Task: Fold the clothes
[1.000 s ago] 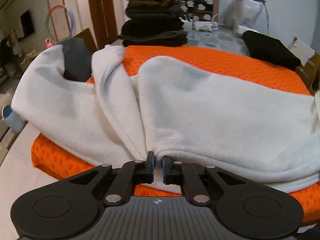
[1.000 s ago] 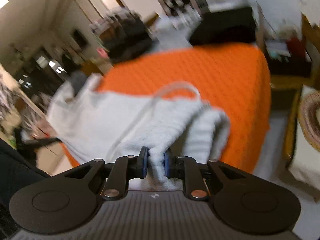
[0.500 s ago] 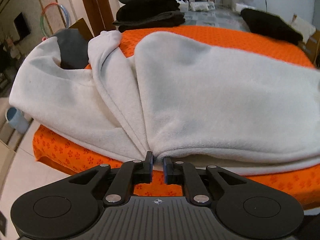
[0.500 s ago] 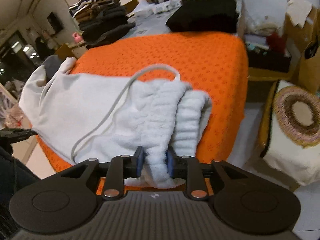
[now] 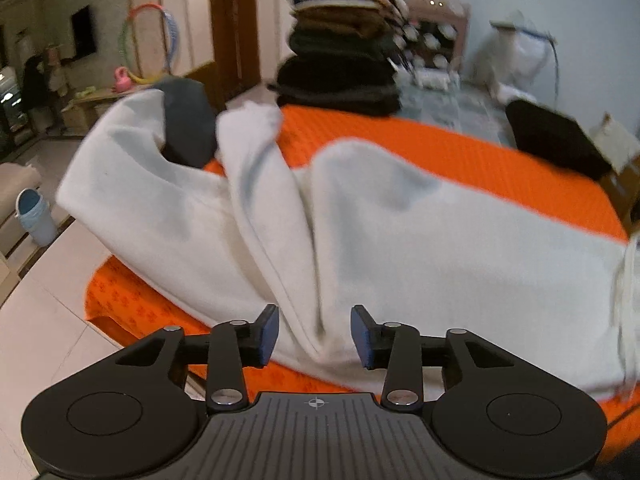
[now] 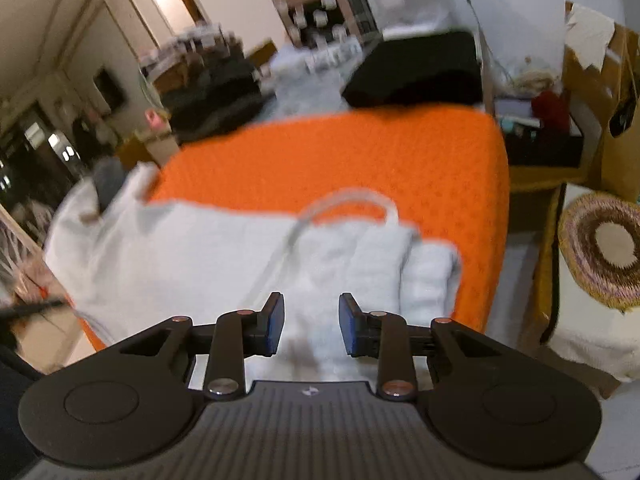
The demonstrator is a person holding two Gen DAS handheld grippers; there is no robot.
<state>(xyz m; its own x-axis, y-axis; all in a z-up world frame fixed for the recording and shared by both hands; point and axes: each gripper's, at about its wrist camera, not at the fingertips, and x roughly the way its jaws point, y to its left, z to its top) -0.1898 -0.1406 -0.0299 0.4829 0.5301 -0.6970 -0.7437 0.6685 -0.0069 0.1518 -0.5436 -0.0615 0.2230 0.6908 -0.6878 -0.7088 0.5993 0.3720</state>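
Letting go on both sides: left gripper (image 5: 314,334) low in its frame with jaws just opened and standing apart, a pinched ridge of the white fleece garment (image 5: 400,248) rising between the pads but pressed by neither, where a second ago that same hem sat clamped tight. Same story at the right gripper (image 6: 311,328), jaws just spread, the bunched ribbed waistband end (image 6: 384,272) lying loose between them (blur makes the exact gap at the pads hard to read, yet daylight shows on each side of the cloth). Moving outward: garment stretched across the middle of both views, draped over the near edge of the orange-covered table (image 5: 460,152), one end spilling off toward the left of the left view, a drawstring loop (image 6: 352,200) arched on the orange cloth at centre of the right view. Farther out, a stack of folded dark clothes (image 5: 340,68) at upper centre of the left view and a black folded item (image 5: 556,140) at upper right. Judging from that release, reads as a lay-out or fold just set down, with fresh grips needed elsewhere on the fabric before the next fold; still far from a compact bundle like those on the stack.
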